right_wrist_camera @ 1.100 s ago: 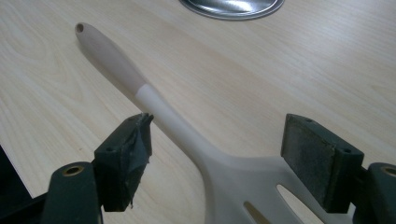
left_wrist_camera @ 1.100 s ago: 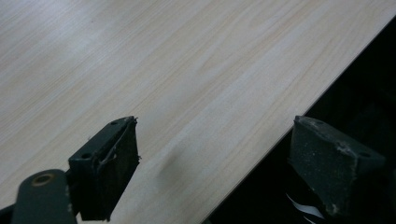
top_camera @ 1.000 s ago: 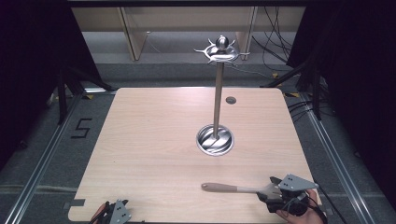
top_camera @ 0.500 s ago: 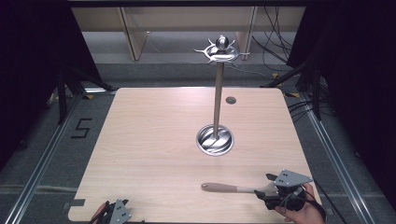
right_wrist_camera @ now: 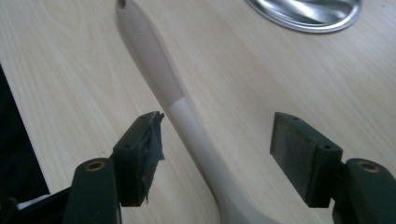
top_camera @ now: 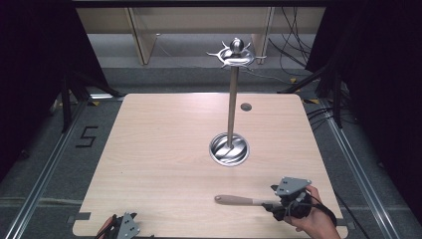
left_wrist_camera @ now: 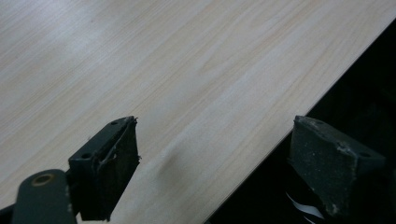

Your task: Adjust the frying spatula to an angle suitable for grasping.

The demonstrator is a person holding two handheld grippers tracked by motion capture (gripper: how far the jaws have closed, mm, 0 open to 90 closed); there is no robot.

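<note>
Utensil (top_camera: 241,200), a long-handled kitchen tool, lies flat on the counter (top_camera: 164,149) near its front edge, right of centre, brownish handle end pointing toward the person's left. Its head end is hidden under the right gripper (top_camera: 276,205) in the high view, so I cannot tell what kind of tool it is.

Right gripper (right_wrist_camera: 217,149): jaws straddle the pale neck of the utensil (right_wrist_camera: 187,123), one on either side, with a gap visible between each pad and the neck. The jaws have just been closing, with the handle between them, but the pads do not yet press on it. Judgement: straddling the thin neck rather than the thicker handle end gives a narrower section to clamp.

Hanging stand (top_camera: 231,107): an upright metal pole on a round base (top_camera: 229,149), hooks at the top, mid-counter. Judgement: the small hole at the handle tip (right_wrist_camera: 122,3) suits hanging it there.

Left gripper (left_wrist_camera: 212,168): jaws wide apart, nothing between them, poised over the counter's front left edge (left_wrist_camera: 280,135), well apart from the utensil. Judgement: parked out of the way.
</note>
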